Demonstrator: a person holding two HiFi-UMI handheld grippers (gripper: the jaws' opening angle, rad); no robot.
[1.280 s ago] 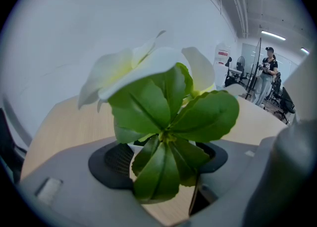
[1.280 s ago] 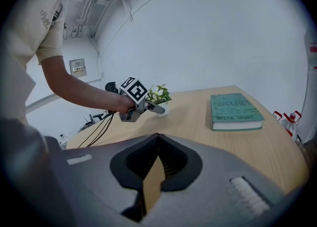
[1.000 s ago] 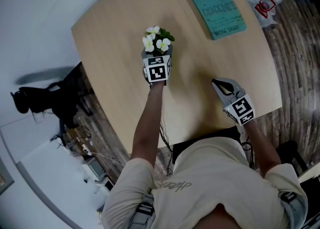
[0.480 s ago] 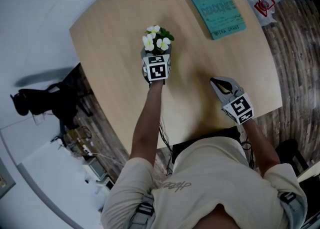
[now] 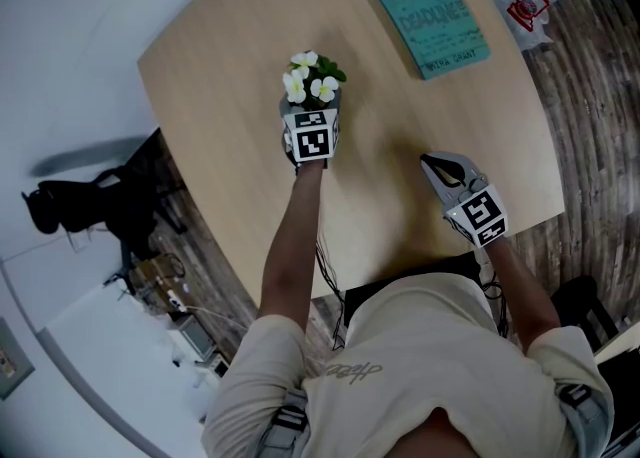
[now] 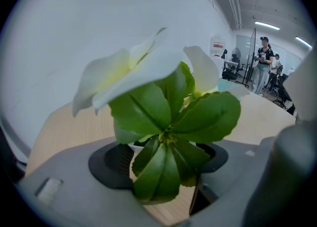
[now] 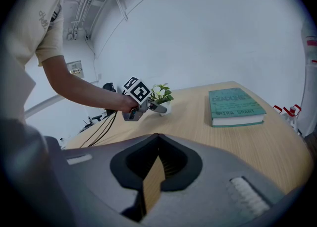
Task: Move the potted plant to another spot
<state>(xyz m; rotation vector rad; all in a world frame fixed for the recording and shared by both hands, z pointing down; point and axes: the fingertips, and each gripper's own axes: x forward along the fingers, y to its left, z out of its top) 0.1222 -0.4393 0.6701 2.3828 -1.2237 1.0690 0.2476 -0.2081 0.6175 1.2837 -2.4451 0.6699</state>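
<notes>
From my seat at the remote station, I see the potted plant (image 5: 314, 81) toward the far left part of the light wooden bench (image 5: 230, 66), with white blooms and green leaves above a small white pot. The left gripper (image 5: 311, 118) reaches to it on an outstretched arm, and its marker cube faces up just on my side of the flowers. Through the left gripper view the leaves and a big white petal fill nearly everything. The dark pads sit on either side of the pot, and I read the jaws as pinching the pot between them, though the foliage covers part of the contact. From the right gripper view the pot appears to sit low at the bench surface, but I cannot tell whether its base rests there or is just clear of it. The right gripper (image 5: 440, 164) rests well apart from the plant, near the bench edge closest to me and angled toward the middle of the bench. Its jaws are drawn together at the tips with nothing between them, and only a thin sliver of wood grain shows through the slit. A teal book (image 5: 432, 21) lies flat at the far right of the bench, well away from both grippers.
</notes>
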